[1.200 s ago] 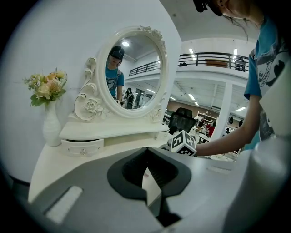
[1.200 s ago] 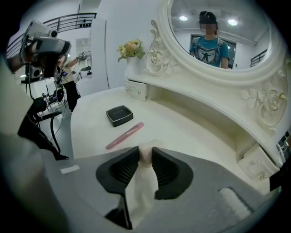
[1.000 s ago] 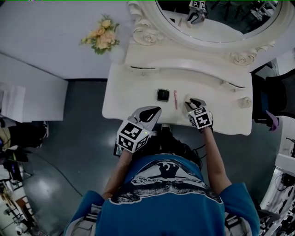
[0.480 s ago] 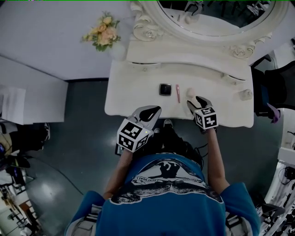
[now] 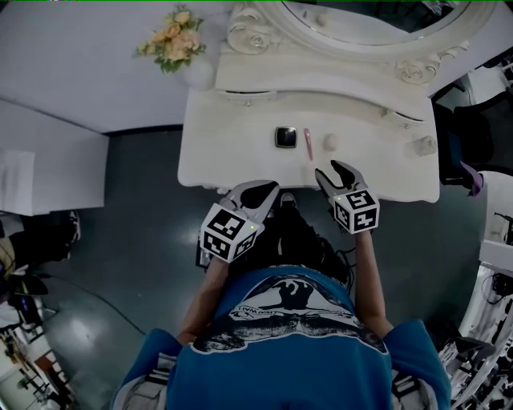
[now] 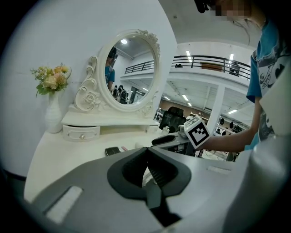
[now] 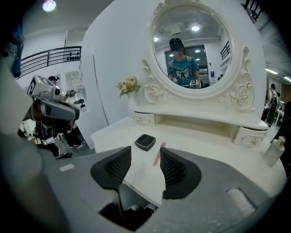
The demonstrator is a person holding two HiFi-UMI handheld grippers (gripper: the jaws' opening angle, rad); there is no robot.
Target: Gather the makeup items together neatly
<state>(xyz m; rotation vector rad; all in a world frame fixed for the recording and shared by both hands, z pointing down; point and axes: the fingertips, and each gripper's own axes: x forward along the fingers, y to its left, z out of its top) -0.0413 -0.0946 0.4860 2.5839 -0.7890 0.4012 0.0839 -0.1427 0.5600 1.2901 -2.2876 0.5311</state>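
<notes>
Mirror (image 5: pixel 377 20) cut by top edge, pale round item (image 5: pixel 330 142) unidentifiable

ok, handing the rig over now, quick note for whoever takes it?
Left gripper: jaws shut, empty, at the near edge of the table.
Right gripper: jaws apart, just been opening, nothing between them, over the near edge.
Black compact, pink stick and round puff lie in a close row mid-table.
Done: those three look gathered.
Left: small bottle stands apart at the right end; bring it in if it counts.

Compact (image 5: pixel 285 137), tube (image 5: pixel 308 144), perhaps puff (image 5: pixel 330 142) in row
</notes>
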